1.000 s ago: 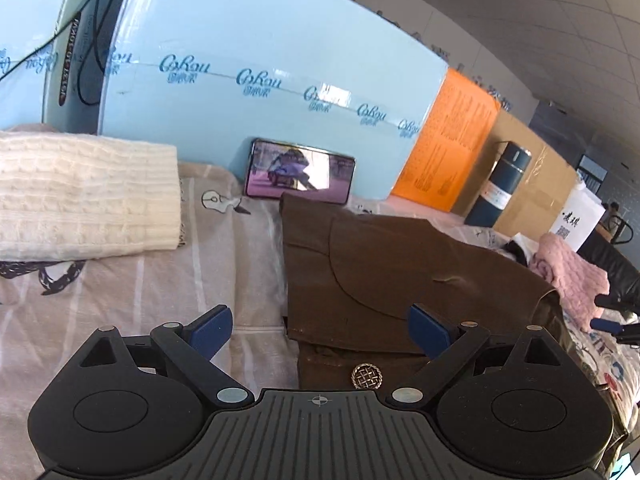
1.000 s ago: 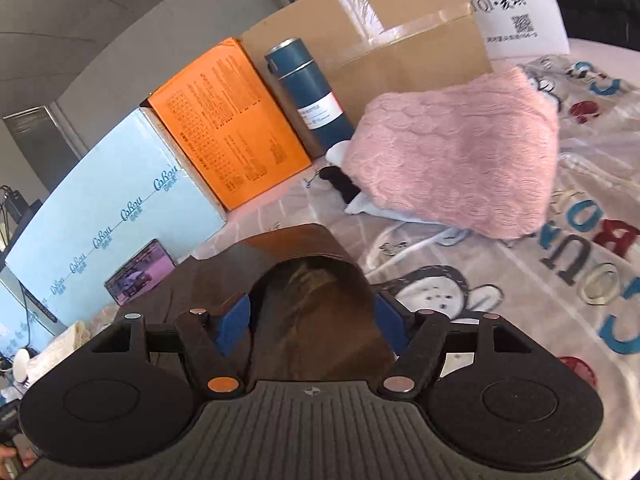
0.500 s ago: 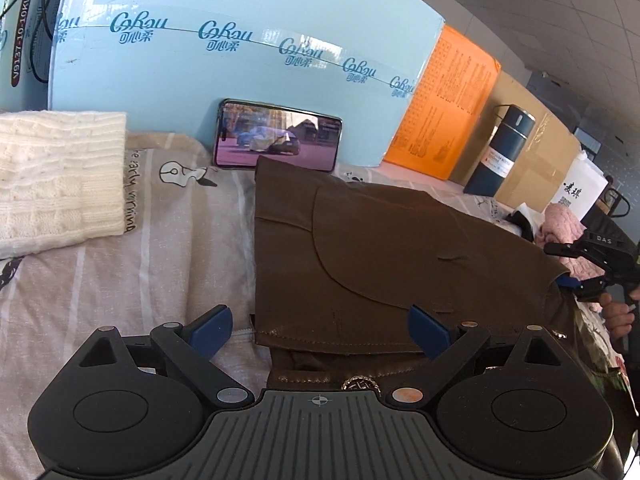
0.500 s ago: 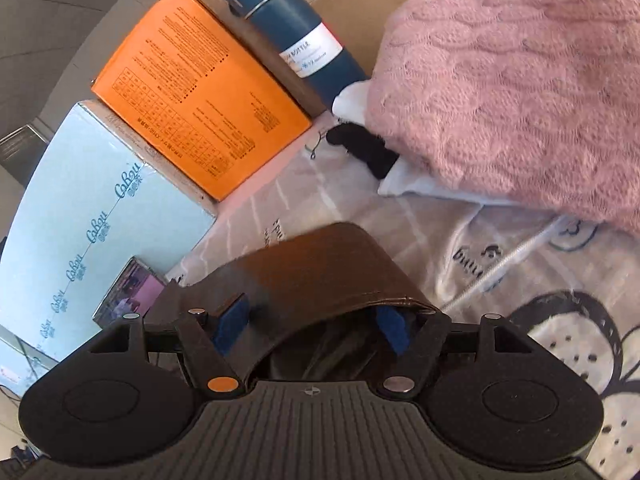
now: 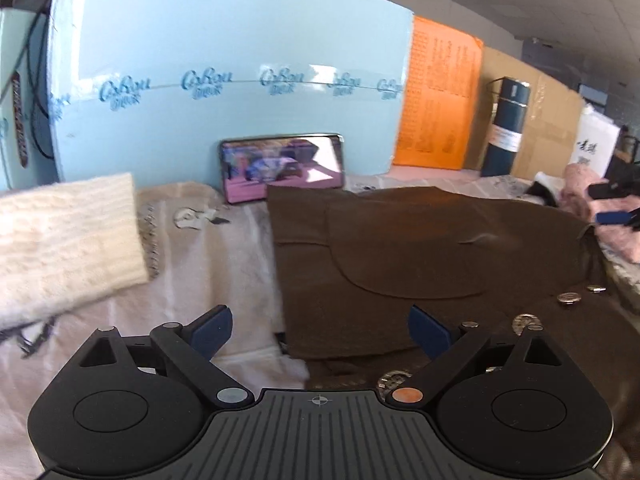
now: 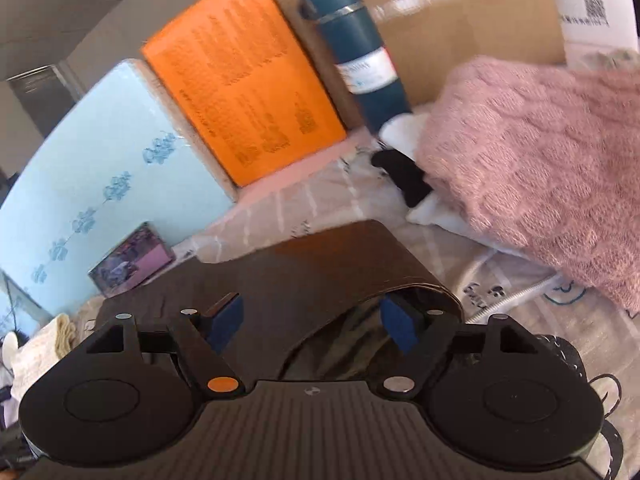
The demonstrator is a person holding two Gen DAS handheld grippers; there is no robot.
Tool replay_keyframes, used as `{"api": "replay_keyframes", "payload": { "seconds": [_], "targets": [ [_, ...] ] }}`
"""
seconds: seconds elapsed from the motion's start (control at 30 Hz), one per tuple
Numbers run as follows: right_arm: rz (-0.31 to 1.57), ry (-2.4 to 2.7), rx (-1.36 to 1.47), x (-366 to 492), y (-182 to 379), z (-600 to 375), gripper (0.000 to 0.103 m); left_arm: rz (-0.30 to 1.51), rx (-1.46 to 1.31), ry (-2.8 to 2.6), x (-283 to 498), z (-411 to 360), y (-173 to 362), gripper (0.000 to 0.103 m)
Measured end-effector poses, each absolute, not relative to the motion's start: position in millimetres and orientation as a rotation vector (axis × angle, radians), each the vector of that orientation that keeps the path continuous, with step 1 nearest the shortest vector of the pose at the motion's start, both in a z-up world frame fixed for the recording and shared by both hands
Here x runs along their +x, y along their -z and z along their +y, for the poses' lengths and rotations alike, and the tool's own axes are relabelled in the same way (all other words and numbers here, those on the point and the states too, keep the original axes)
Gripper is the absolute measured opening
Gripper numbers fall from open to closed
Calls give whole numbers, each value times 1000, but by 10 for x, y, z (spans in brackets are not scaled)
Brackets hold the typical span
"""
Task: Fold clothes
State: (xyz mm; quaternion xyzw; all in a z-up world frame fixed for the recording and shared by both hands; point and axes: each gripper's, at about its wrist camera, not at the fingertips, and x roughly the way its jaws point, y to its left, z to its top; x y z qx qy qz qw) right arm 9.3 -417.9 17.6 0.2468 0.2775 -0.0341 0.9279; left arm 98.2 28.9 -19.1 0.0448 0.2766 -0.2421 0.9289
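Observation:
A dark brown garment with metal buttons lies folded flat on the printed sheet. My left gripper hovers open over the garment's near left corner, and its pads touch nothing. In the right wrist view the garment's right edge arches up as a loose fold. My right gripper straddles that fold with its jaws opening. The blue pads stand slightly apart from the cloth.
A folded cream knit lies at the left, and a pink knit at the right. Along the back stand a light blue box, a propped phone, an orange box, a teal bottle and a cardboard box.
The right gripper's jaws have widened, and the brown fold they pinched has sagged into a wider, lower arch. The left gripper has shifted and rolled, staying open over the garment's corner.

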Motion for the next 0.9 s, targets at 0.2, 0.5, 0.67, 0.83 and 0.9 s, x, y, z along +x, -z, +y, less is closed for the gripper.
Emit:
{"api": "replay_keyframes", "payload": {
  "seconds": [0.2,0.5,0.67,0.83,0.9],
  "targets": [
    [461,126,194,221,-269,-3868,85,615,198,389,1054,266,264,97],
    [676,218,86,712,322,-3980,93,610,201,451,974,277,246,98],
    [665,230,81,667,292,-3986,96,552,180,561,804,364,131,98],
    [533,192,119,322,-19,-3918,96,449,236,658,463,464,42,98],
    [481,143,113,149,-119,-3848,96,398,273,640,330,492,16,99]
  ]
}}
